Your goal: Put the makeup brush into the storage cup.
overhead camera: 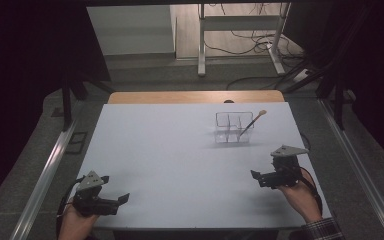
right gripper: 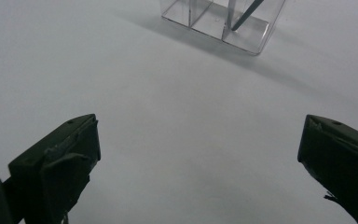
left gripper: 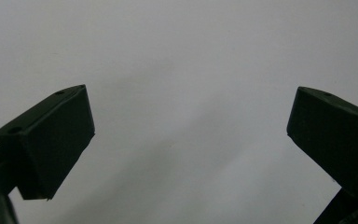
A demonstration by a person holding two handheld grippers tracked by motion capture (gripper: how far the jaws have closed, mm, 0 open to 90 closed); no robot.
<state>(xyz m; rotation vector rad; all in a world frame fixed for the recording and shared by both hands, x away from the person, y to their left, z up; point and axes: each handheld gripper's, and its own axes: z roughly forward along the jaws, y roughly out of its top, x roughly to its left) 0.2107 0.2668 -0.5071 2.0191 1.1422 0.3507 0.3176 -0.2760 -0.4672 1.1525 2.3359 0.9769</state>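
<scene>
Left claw (overhead camera: 122, 199) at near-left corner of counter (overhead camera: 170, 160), matte black blocky jaws spread wide, nothing between them, smooth pale grey surface beneath. Right claw (overhead camera: 254, 174) at near-right edge, jaws also wide apart and empty, grey three-cornered plate on top. Counter top flat, matte, wooden strip along far edge. Farther out, clear plastic organizer (overhead camera: 228, 128), boxy with thin divider walls, stands well ahead of right claw, slightly to its left. Paintbrush (overhead camera: 252, 122) leans tilted in its right compartment, dark handle, pale rounded end up and right.
</scene>
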